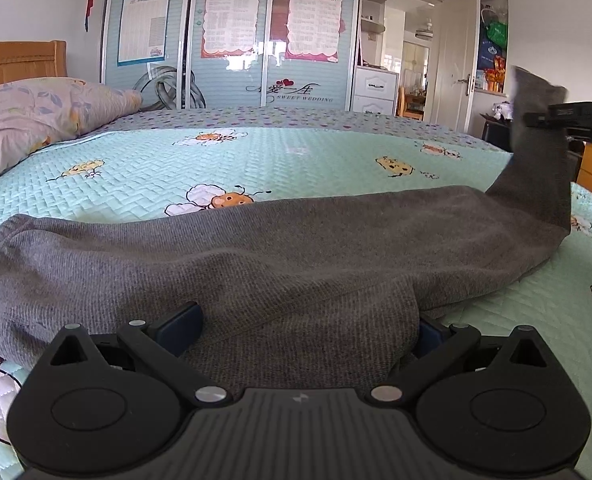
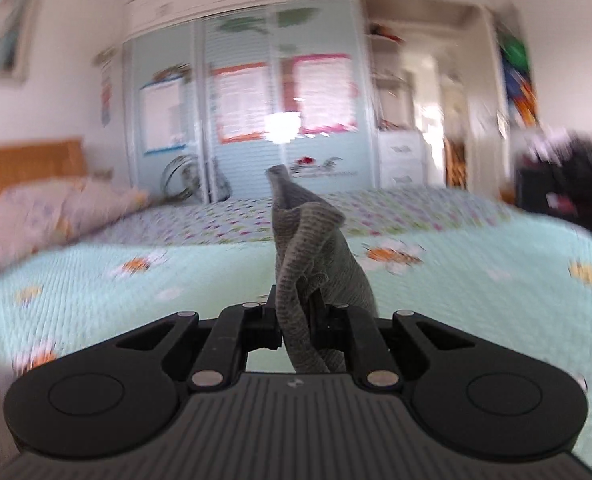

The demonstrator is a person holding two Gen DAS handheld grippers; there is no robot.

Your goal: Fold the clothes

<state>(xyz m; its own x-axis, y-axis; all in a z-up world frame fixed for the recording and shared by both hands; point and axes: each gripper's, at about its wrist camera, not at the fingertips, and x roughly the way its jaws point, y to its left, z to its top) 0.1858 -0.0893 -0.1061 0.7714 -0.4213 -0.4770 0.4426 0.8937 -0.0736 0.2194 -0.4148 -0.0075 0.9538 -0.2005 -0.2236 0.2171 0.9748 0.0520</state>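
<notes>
A grey knit garment (image 1: 256, 252) lies lengthwise across the mint bedspread (image 1: 296, 160). My left gripper (image 1: 304, 330) is open and low at the garment's near edge. The cloth lies between its fingers and drapes over the right fingertip (image 1: 430, 330). At the far right, my right gripper (image 1: 552, 116) holds one end of the garment lifted off the bed, with a hand partly in view behind it. In the blurred right wrist view, my right gripper (image 2: 296, 316) is shut on the grey garment (image 2: 312, 240), whose ribbed end stands up above the fingers.
A floral pillow (image 1: 36, 116) and a wooden headboard (image 1: 20, 60) are at the left. Behind the bed stands a sliding-door wardrobe (image 1: 232, 40). An open door (image 1: 456, 60) and dark furniture (image 1: 496, 128) are at the right. Bare bedspread stretches beyond the garment.
</notes>
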